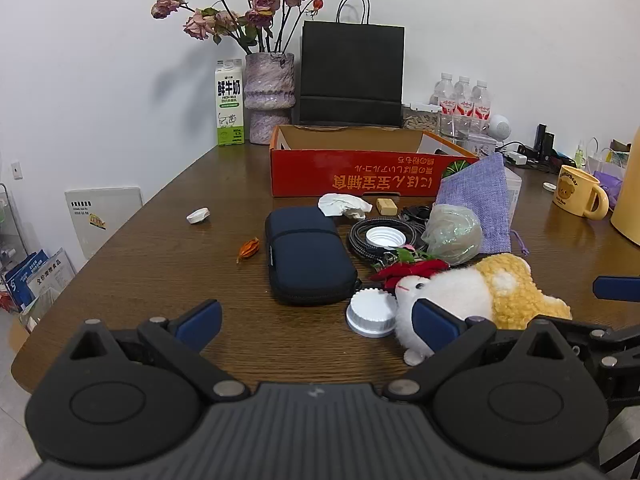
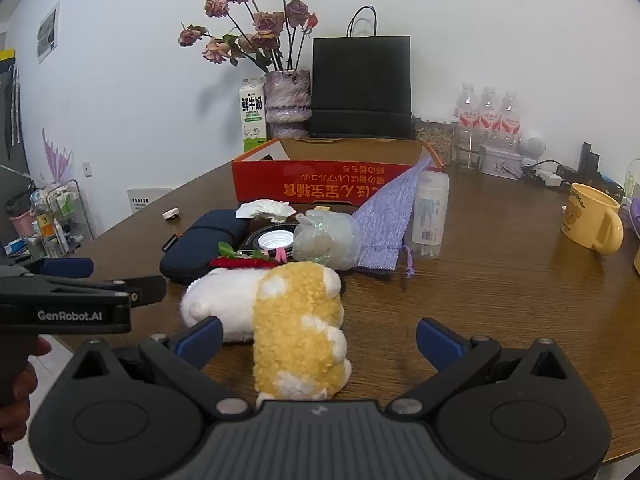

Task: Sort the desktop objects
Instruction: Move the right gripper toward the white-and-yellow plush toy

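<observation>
A white and yellow plush toy [image 1: 480, 292] lies near the table's front edge. My open right gripper [image 2: 320, 340] has its fingers on either side of the plush toy [image 2: 296, 320] without pressing it. My left gripper [image 1: 316, 322] stands open over bare wood, just short of a navy zip case [image 1: 308, 256] and a white lid [image 1: 372, 312]. Its right finger overlaps the plush's face in view. Behind them lie a red fabric rose [image 1: 412, 270], a coiled cable [image 1: 360, 240], a clear plastic bag [image 1: 454, 232], a purple pouch [image 1: 480, 200] and a crumpled tissue [image 1: 344, 204]. An open red cardboard box [image 1: 360, 176] stands farther back.
At the back stand a milk carton [image 1: 230, 104], a vase of dried roses [image 1: 270, 96], a black paper bag [image 1: 352, 76] and water bottles [image 1: 464, 100]. A yellow mug [image 1: 580, 196] sits at the right. A small white cap [image 1: 198, 215] and an orange dried flower [image 1: 248, 249] lie left.
</observation>
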### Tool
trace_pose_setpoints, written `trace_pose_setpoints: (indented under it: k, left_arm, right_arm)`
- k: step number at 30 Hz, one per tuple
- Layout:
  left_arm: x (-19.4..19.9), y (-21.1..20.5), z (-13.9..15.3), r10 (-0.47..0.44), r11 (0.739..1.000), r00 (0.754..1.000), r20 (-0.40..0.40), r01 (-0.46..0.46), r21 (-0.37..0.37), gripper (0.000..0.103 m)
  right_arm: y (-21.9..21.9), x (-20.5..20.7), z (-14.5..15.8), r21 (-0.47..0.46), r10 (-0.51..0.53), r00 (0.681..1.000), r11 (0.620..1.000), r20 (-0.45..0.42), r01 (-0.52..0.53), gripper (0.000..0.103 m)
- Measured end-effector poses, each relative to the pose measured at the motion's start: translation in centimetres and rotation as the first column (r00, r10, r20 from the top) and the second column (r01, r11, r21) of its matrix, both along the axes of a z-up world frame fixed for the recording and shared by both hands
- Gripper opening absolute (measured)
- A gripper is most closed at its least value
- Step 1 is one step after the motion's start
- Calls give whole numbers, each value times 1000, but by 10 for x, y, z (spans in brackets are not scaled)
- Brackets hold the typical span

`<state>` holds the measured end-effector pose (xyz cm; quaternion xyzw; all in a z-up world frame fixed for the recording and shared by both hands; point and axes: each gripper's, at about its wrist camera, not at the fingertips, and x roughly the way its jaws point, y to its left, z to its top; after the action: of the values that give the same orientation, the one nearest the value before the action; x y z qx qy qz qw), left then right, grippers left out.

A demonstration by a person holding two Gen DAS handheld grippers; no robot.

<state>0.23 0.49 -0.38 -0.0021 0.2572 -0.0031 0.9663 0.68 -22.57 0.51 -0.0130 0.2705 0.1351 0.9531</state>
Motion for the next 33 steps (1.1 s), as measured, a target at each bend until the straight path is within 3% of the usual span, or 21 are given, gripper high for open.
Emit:
trace_pose_setpoints:
  k: [33]
  left_arm:
    - [-2,-1,-3,1,1000,1000,-3,-1,0,103]
  right_arm:
    - [3,-2,-5,-8,8,1000,1000,-13,-8,103]
